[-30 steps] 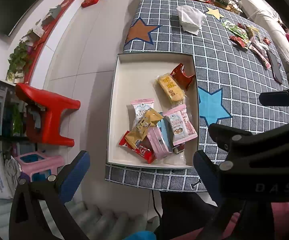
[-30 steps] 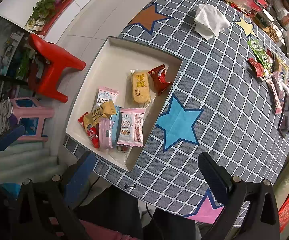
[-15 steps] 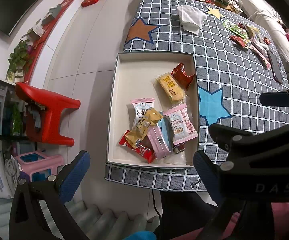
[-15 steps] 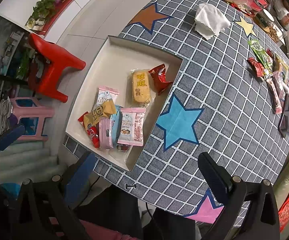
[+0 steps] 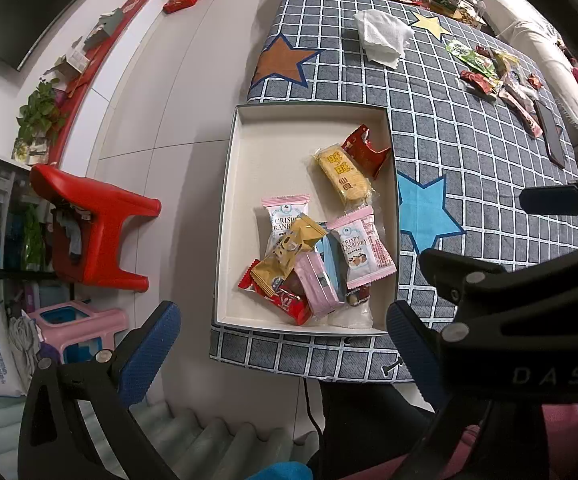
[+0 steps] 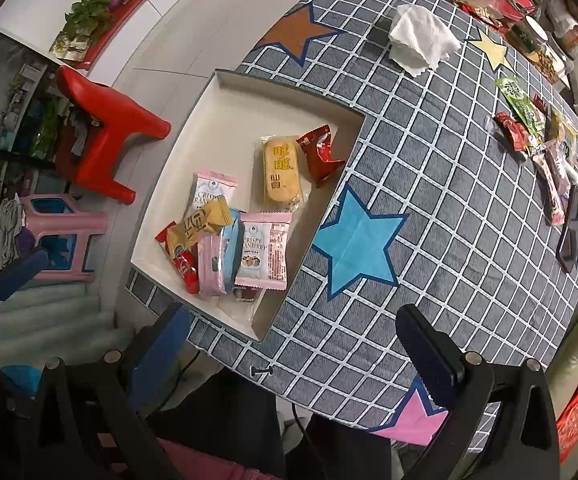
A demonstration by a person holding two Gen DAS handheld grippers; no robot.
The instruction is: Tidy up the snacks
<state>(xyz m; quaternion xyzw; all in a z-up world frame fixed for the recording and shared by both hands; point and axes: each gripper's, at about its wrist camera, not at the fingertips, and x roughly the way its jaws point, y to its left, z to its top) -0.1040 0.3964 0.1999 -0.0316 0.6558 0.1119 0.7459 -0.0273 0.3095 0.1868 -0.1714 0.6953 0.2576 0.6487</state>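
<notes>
A shallow white box (image 5: 249, 168) (image 6: 193, 128) sits at the near left corner of the checked tablecloth (image 5: 469, 184) (image 6: 429, 208). Inside lie several snack packs: a yellow rice cracker (image 5: 343, 178) (image 6: 281, 170), a red wrapper (image 5: 365, 152) (image 6: 321, 152), two pink cranberry packs (image 5: 363, 246) (image 6: 265, 250) and a heap at the near end. More loose snacks (image 5: 501, 76) (image 6: 537, 132) lie at the far right. My left gripper (image 5: 281, 354) hangs open, high over the near table edge. My right gripper (image 6: 293, 356) is open too, empty, above the near edge.
A white crumpled napkin (image 5: 383, 38) (image 6: 421, 40) lies far on the table. A dark phone (image 5: 551, 132) (image 6: 571, 232) rests near the right edge. A red stool (image 5: 97, 232) (image 6: 105, 132) and a pink stool (image 5: 77, 328) (image 6: 61, 236) stand on the floor to the left.
</notes>
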